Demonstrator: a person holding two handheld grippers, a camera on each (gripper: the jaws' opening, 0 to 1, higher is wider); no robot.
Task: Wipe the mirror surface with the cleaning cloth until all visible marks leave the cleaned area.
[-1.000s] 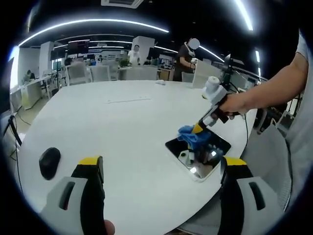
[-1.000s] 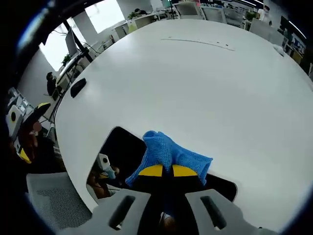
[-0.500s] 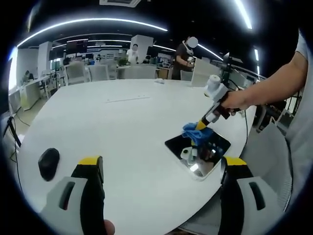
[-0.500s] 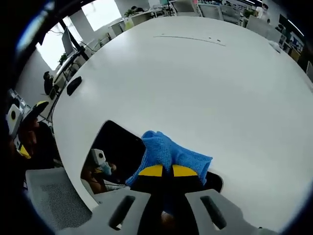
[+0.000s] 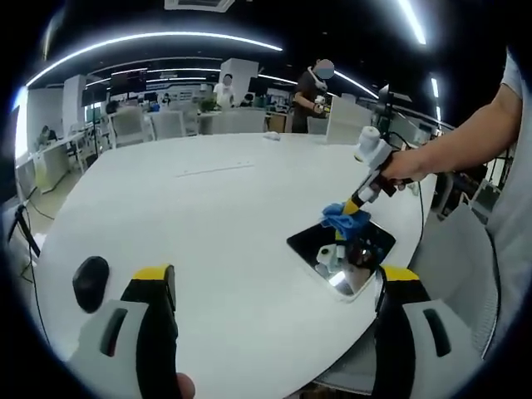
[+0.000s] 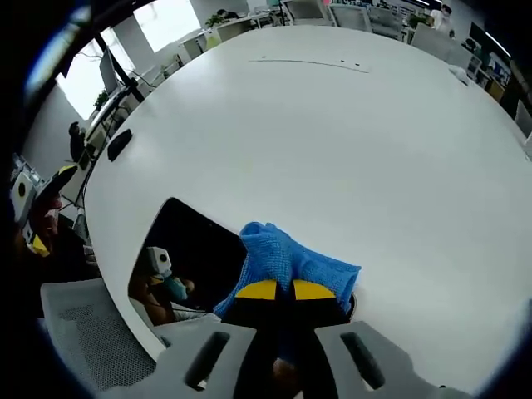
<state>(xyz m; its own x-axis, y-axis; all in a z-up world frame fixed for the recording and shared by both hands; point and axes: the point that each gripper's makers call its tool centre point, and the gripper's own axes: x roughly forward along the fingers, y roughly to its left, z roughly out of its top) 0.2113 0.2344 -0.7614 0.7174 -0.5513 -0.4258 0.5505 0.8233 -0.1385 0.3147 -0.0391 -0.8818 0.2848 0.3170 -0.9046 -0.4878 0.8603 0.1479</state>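
Shifted toward mirror (image 5: 342, 254) far edge: cloth (image 6: 287, 260) clamped in right gripper (image 6: 277, 290).

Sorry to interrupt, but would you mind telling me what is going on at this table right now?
A person is wiping a mirror that lies flat near the edge of a white round table. The right gripper is shut on a blue cleaning cloth and presses it against the mirror's far edge. The left gripper hangs open above the table, holding nothing. A dark computer mouse sits on the table's other side.
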